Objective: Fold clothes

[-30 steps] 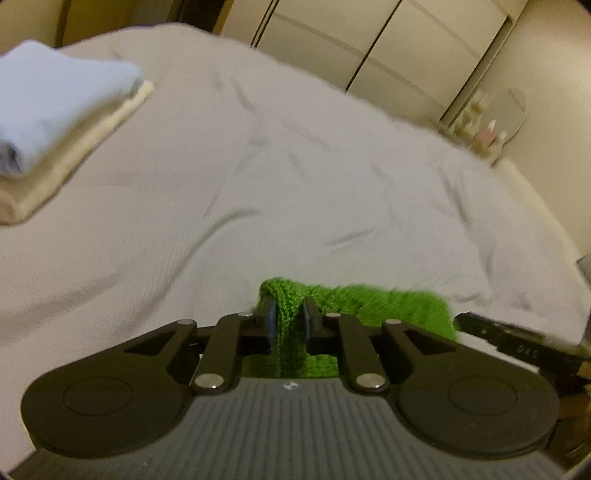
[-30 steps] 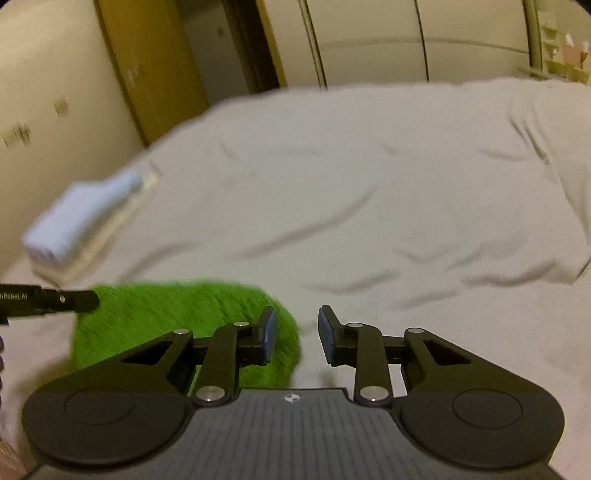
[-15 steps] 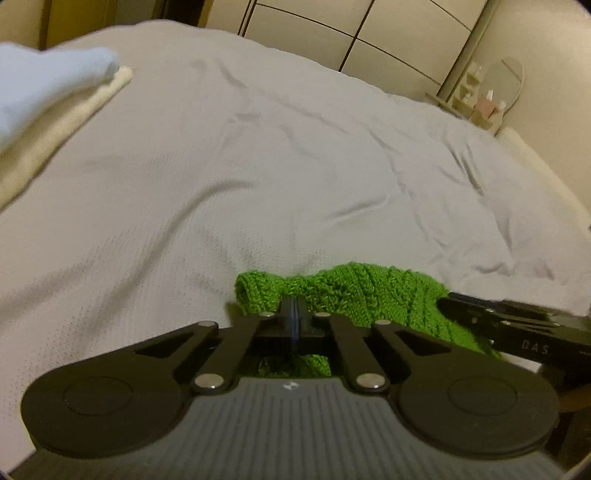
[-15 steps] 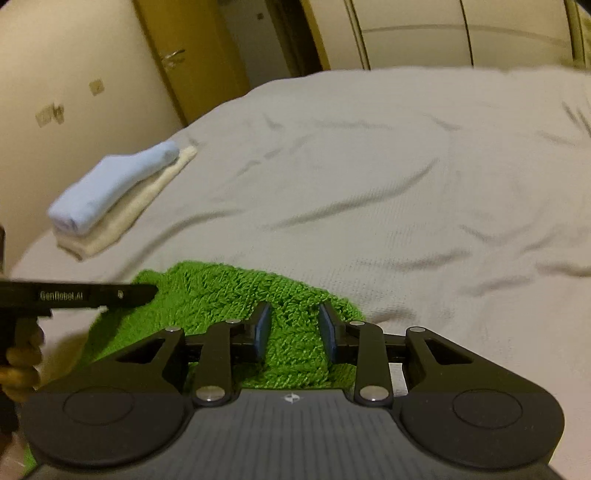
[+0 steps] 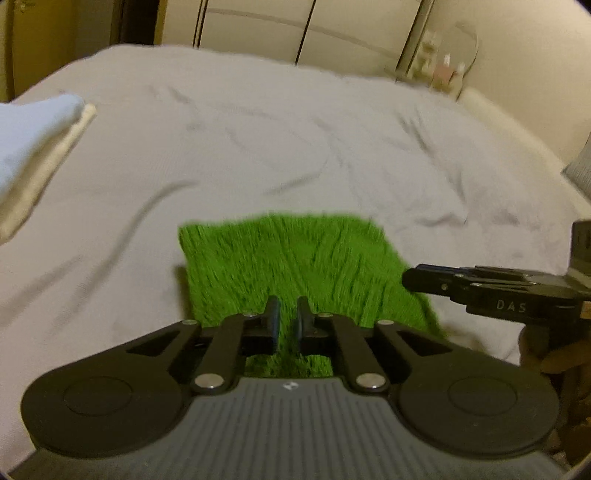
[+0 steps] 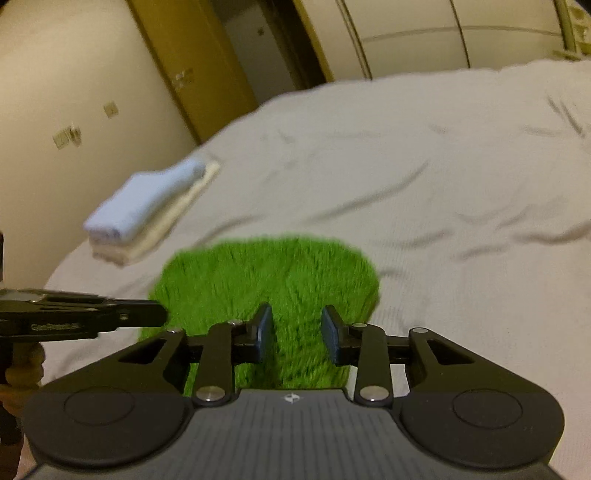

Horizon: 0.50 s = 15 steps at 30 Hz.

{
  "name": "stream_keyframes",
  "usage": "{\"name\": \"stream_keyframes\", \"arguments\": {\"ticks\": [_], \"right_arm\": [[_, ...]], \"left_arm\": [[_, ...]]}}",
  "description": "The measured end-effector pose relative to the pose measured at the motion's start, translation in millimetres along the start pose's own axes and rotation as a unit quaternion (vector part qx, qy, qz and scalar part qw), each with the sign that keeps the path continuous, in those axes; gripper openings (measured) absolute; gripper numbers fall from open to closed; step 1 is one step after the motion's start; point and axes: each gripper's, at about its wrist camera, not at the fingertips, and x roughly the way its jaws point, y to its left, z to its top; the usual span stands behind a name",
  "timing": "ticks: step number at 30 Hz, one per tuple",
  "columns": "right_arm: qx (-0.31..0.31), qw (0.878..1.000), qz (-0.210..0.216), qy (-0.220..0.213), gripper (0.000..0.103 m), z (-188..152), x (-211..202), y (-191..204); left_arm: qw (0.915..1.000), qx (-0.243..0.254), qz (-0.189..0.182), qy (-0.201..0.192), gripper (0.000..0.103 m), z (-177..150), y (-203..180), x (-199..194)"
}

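Left gripper (image 5: 287, 314) first: its jaws are parting, with only a narrow slit between them. Through that slit I see green, but the cloth looks to lie below the fingers, not pinched by them. My right gripper (image 6: 297, 321) is spread wider and its jaws are opening too. The blue pads (image 6: 264, 332) stand on either side of a strip of green without pressing on it.

That green is the knit (image 5: 295, 258), a chunky garment lying flat on the bed (image 5: 258, 147), folded into a rough rectangle. Both views are blurred, so I cannot make out its stitches or count its layers. It sits at the near edge of the bed, right under both tools. In the left view the right gripper's tip reaches in from the right, over the knit's right edge. In the right view the left gripper's tip comes in from the left, at the knit's left edge. A hand (image 6: 22, 365) shows on the left tool's grip.

Beyond the knit the grey sheet is wrinkled. Well apart, toward the bed's far left side, a folded blue piece (image 6: 144, 206) rests on a folded cream piece (image 6: 155, 240). Behind the bed stand pale wardrobe doors (image 5: 295, 29) and a wooden door (image 6: 192, 66).
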Motion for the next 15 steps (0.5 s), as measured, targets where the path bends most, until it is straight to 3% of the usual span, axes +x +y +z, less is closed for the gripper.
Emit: {"name": "stream_keyframes", "arguments": {"ticks": [4,8,15], "right_arm": [[0.009,0.999,-0.012,0.032,0.04,-2.6,18.2,-3.7],[-0.021,0.999,-0.024,0.024,0.04,0.0,4.1,10.8],[-0.037,0.999,0.015,-0.011,0.04,-36.2,-61.9,39.6]], "left_arm": [[0.9988,0.02,0.044,0.006,0.004,-3.3,-2.0,29.8],[0.9986,0.01,0.051,0.005,0.004,2.7,-1.7,13.7],[0.9992,0.008,-0.028,-0.027,0.005,-23.5,-25.4,-53.0]]}}
